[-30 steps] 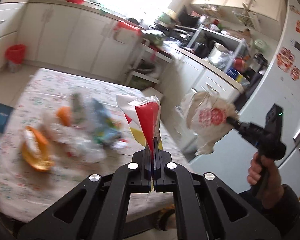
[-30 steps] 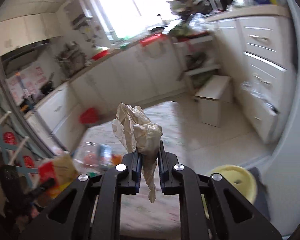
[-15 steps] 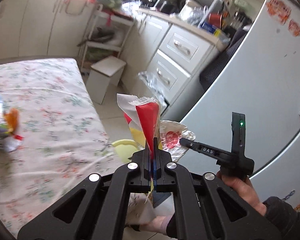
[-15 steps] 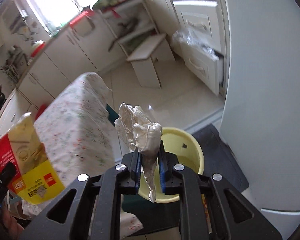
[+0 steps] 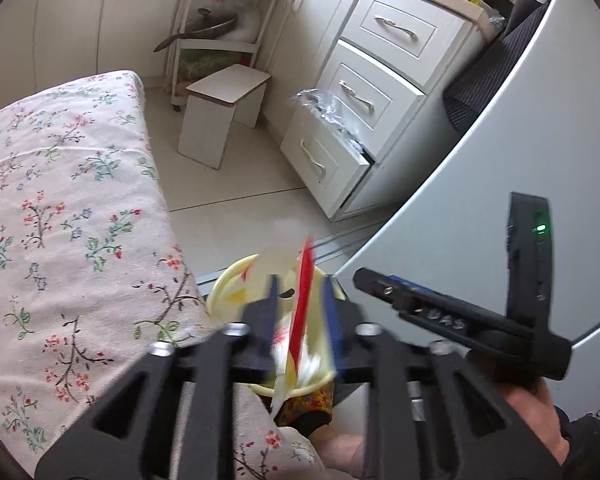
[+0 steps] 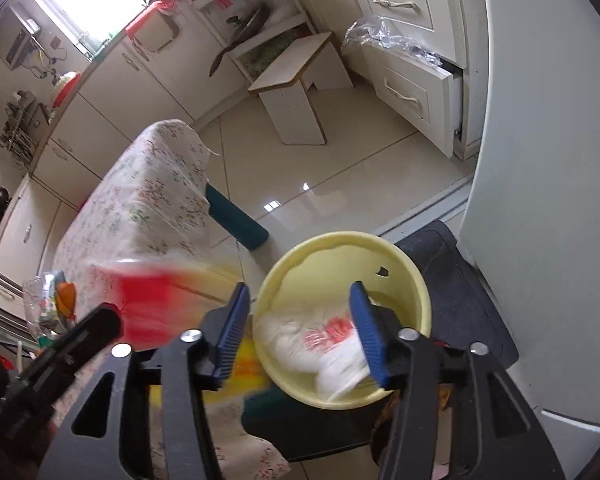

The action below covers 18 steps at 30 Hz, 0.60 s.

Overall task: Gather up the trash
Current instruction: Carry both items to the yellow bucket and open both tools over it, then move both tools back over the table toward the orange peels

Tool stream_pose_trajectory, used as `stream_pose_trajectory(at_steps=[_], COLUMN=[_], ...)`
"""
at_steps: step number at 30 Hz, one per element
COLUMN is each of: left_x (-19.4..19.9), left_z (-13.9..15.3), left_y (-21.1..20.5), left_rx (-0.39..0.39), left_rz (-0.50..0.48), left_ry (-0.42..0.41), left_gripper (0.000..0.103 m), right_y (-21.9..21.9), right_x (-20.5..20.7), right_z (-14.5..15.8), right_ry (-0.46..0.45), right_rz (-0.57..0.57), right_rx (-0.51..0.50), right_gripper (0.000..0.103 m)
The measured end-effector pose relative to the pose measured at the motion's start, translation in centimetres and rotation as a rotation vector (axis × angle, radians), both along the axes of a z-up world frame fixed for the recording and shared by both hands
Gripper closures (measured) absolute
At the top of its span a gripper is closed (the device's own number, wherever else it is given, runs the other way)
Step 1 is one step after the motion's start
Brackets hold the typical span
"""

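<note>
A: With both sets of jaws apart, where's the trash?

B: Right gripper [image 6: 300, 332] gapes over the yellow bin [image 6: 414, 280]; white bag [image 6: 316, 336] lies inside, below it. Left gripper [image 5: 300, 324] is spread too, red-yellow wrapper [image 5: 302, 308] loose between its fingers, long axis upright, just over the bin's rim.

A: Nearer hand?

B: Right.

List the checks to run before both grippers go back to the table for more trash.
1. Right gripper open: ok.
2. White bag lying inside the yellow bin: ok.
3. Left gripper open: ok.
4. Red-and-yellow wrapper inside the bin: cannot tell; it is a blur between the open fingers, over the bin.
5. Wrapper clear of the left gripper: cannot tell, for the same reason.
</note>
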<state>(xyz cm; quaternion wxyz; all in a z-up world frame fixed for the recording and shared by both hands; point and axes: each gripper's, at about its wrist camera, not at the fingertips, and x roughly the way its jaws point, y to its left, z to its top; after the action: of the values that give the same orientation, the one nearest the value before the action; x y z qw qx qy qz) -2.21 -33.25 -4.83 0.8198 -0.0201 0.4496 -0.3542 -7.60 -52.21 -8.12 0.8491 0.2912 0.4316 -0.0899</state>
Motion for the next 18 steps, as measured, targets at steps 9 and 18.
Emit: stream_pose_trajectory(at_steps=[9,18], left_x=[-0.9,1.5], left_z=[2.1,1.9], left_y=[5.1,14.1], left_rx=[0.045,0.172], left_rz=[0.055,0.041], left_ry=[-0.09,-0.134], left_gripper=[0.041,0.03], right_y=[2.4,7.7], right_x=[0.8,2.2], right_z=[2.6,5.2], right_ry=[-0.089,-0.169], right_rz=[0.053,0.152], right_rx=[0.0,-0.022], right_gripper=[0.04,0.034])
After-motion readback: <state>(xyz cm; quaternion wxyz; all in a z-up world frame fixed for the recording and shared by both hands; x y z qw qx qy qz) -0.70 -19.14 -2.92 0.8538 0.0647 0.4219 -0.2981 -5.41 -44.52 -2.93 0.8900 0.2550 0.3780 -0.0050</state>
